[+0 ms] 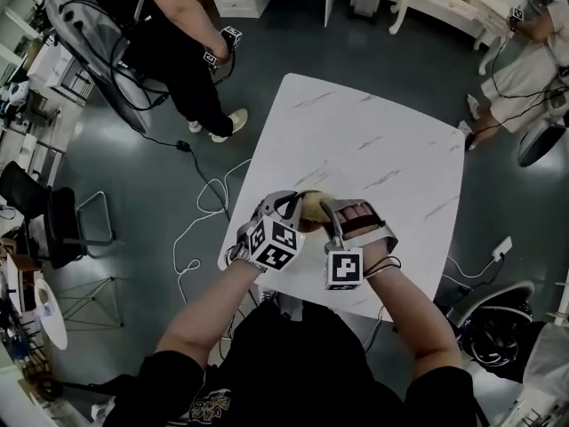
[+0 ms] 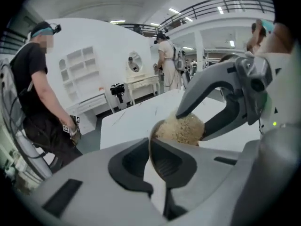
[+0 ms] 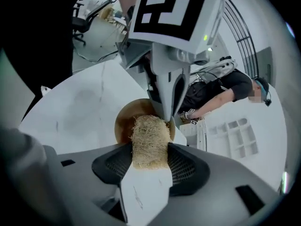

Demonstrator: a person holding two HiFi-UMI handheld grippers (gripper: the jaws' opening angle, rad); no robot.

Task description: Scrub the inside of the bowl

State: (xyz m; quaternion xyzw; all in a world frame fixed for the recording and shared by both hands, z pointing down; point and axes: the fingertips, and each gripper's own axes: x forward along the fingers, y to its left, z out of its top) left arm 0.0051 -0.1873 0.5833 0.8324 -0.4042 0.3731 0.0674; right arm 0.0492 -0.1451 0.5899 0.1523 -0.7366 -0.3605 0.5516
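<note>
Scrubbing: left tongs [image 2: 151, 160] nipped tight on bowl [image 3: 123, 120] rim; right tongs [image 3: 150, 161], spread wide, clamp scrubber [image 3: 149, 135]. Keep rim grip firm; sweep scrubber round inside.

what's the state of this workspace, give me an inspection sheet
surface: white table
job's things: brown bowl, scrubber inside it
clutter: nothing seen
grippers: left tongs shut on the bowl's rim; right tongs shut on the scrubber
cables: cables loose on the floor left of the table
surroundings: people standing beyond the table, chair at left
</note>
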